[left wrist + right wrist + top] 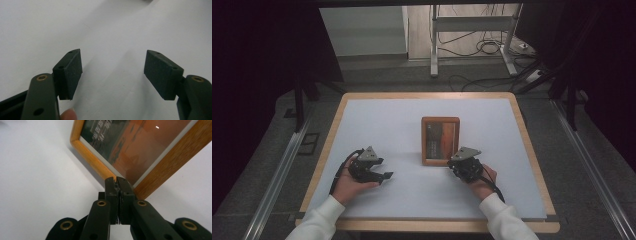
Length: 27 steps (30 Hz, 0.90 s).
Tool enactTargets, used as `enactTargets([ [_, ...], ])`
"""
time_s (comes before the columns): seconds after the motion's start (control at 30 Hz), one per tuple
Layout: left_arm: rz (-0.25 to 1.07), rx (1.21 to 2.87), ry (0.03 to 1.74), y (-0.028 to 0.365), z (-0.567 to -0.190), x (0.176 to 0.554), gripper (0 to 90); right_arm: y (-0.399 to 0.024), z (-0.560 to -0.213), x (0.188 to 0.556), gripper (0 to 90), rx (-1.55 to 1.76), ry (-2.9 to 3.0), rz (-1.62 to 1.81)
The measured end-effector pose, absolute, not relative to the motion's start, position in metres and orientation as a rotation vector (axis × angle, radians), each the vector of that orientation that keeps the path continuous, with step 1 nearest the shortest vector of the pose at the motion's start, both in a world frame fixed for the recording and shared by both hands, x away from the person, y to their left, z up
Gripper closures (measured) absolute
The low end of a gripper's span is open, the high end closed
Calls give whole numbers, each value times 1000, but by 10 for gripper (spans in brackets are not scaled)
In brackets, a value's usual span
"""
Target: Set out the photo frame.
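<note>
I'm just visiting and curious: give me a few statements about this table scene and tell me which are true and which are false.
1. The left gripper has its jaws spread apart with nothing between them. True.
2. The right gripper has its jaws wide open. False: they are shut together, their tips at a corner of the wooden picture frame.
3. The picture frame lies at the far left edge of the table. False: it sits near the middle, just ahead of the right gripper.
4. The frame holds a picture with orange and dark tones. True.
5. The left gripper touches the frame. False: it rests apart from it, over bare white tabletop.
</note>
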<state>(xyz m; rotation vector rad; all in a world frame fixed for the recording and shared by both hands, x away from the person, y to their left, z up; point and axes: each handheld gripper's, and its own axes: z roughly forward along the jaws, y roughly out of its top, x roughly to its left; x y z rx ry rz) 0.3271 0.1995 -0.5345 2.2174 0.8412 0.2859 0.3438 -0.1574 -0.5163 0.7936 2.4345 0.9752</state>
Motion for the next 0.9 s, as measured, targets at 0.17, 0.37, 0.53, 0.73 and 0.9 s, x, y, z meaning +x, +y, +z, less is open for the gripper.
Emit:
enactTargets([
  [0.17,288,2214,840,200,-534,326,304,-166,-511,340,881,814,2417,1005],
  [0.37,286,2213,844,200,-535,327,304,-185,-504,336,794,818,2401,1084],
  [0.53,288,2201,858,202,-534,327,304,-201,-502,331,575,847,2359,1134],
  [0.73,297,2194,871,203,-533,325,304,-223,-498,323,409,927,2298,1152],
  [0.9,294,2197,881,203,-534,322,304,-250,-501,308,321,1014,2264,1139],
])
